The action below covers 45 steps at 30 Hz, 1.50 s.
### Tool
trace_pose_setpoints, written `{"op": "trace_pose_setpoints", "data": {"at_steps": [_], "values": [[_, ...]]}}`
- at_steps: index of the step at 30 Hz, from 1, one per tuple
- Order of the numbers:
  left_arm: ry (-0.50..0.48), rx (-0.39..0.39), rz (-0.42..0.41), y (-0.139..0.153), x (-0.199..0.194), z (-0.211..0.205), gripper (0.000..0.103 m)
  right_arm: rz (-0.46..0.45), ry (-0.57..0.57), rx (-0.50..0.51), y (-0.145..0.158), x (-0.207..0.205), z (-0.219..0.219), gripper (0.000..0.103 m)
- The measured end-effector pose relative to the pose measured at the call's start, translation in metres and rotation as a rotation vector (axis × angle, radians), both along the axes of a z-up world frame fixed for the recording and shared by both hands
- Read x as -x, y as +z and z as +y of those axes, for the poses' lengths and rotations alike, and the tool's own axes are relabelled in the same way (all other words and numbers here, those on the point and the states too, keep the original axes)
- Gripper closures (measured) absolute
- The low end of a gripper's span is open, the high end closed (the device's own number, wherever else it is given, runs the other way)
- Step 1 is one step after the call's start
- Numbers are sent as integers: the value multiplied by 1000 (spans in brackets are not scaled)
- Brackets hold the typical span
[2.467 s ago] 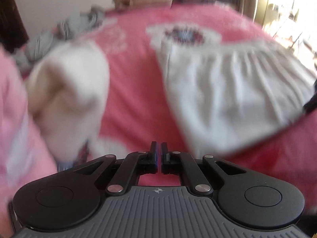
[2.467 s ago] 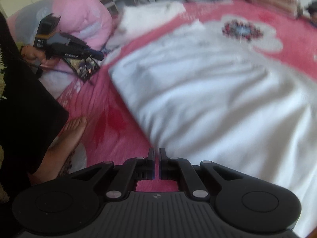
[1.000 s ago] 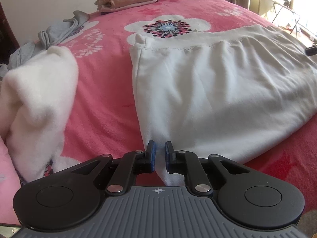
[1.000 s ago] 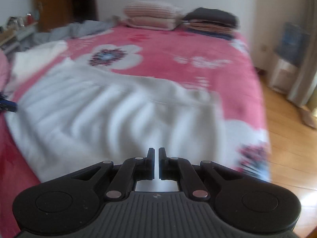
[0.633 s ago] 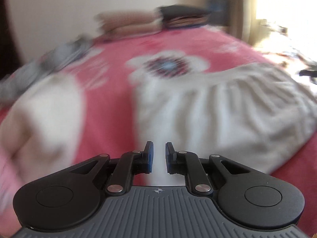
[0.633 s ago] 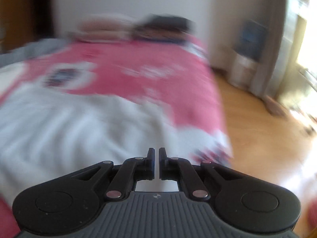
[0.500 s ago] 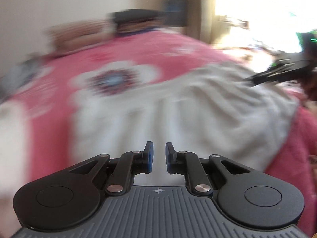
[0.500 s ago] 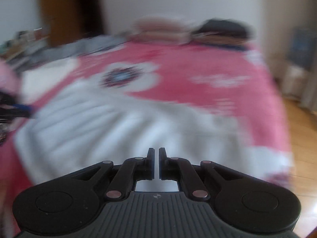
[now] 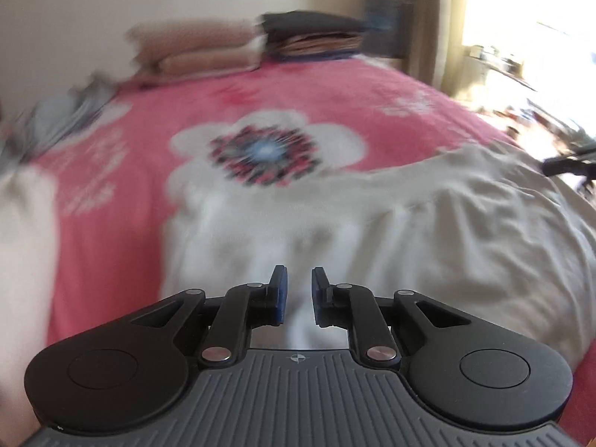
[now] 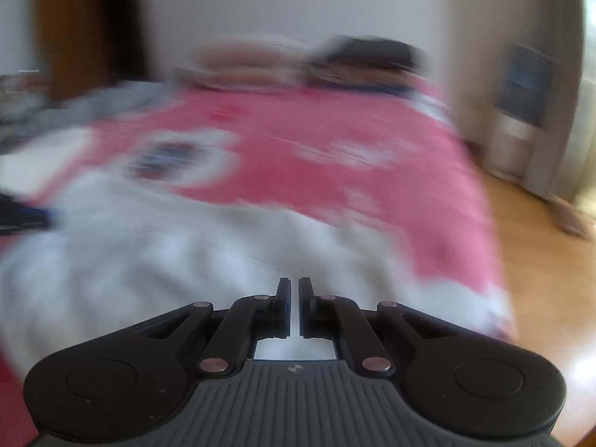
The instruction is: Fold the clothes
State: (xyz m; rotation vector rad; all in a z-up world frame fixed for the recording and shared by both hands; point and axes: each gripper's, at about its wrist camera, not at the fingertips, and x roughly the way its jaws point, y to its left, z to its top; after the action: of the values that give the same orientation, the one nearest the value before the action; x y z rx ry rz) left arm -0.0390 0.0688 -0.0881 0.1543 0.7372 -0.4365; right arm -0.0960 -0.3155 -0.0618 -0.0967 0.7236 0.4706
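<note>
Lying between left claw (image 9: 297, 290) fingers: white garment (image 9: 428, 246).

The middle of the bed (image 9: 178, 119), between the white garment (image 9: 428, 231) at the near edge and the far edge, is bare pink cover and offers open passage. Two stacks of folded clothes (image 9: 309, 37) occupy the far edge. A grey heap (image 9: 70, 111) and a white fleecy bundle (image 9: 22, 231) block the left edge. Beyond the right edge, open wooden floor (image 10: 529, 260) is bounded by a cabinet (image 10: 517, 111) against the wall.
</note>
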Motion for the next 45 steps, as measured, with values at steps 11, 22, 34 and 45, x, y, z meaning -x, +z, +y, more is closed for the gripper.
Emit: {"op": "trace_pose_setpoints", "data": {"at_steps": [11,22,34,45], "values": [[252,112,6,-6,-49,45,82,140,180,-178,-53,-72,71,100],[317,203,7,-4,-52,65,81,187,226,-230,-61,-82,91,102],[411,262,41,40,-17,103,81,247,402,-269,-58,-77,139,97],[285,80,155,21,60,57,81,122,526,-198,-33,-64,216,95]]}}
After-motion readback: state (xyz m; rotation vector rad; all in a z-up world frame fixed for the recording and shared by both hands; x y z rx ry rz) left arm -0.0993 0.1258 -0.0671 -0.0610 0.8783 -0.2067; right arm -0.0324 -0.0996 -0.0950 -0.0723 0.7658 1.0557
